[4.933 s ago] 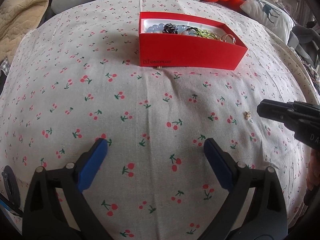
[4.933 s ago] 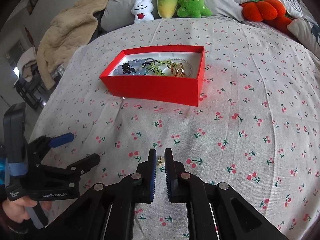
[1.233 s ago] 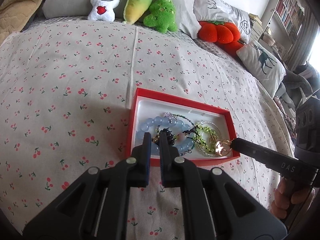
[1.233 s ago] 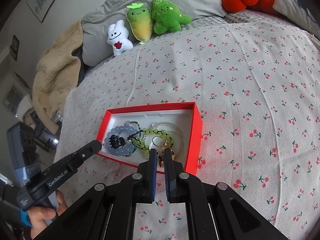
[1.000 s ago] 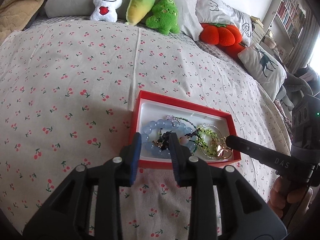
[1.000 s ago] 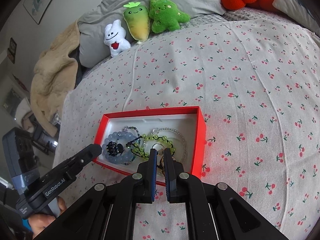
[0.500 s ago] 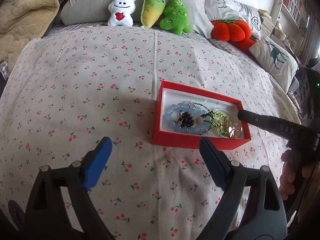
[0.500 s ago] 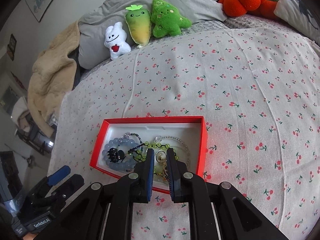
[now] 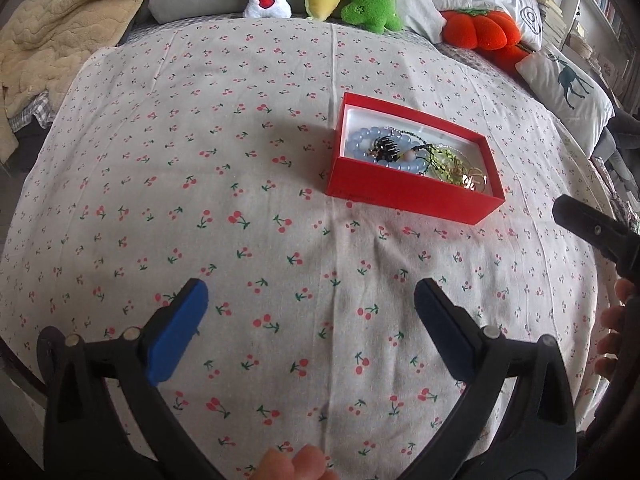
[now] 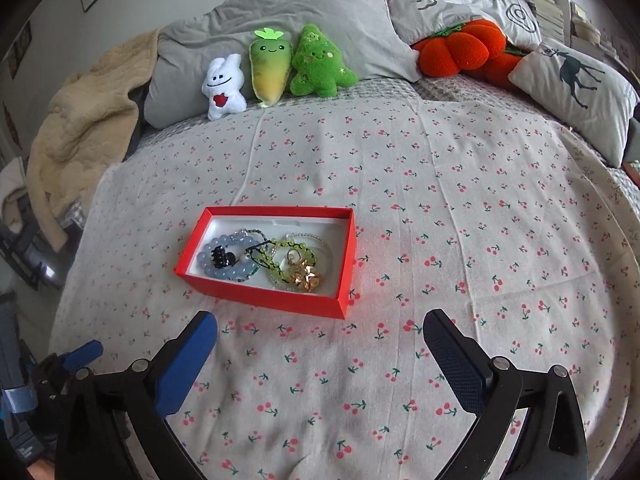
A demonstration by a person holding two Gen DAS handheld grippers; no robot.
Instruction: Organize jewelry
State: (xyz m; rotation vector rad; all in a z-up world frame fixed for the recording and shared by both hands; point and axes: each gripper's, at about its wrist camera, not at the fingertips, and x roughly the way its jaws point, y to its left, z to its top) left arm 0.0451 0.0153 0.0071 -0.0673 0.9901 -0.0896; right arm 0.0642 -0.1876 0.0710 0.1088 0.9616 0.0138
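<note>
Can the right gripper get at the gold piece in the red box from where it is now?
Probably yes. The right gripper is open and empty, facing the red box across bare bedspread. The box has no lid, and the gold piece lies on top near the front wall, touching the green beads.

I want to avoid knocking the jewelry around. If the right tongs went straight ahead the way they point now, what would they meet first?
Probably the near wall of the red box. The right tongs are open and empty, with only bare cherry-print sheet between them and the box. Depth is unclear; angled down, they might touch the sheet first.
</note>
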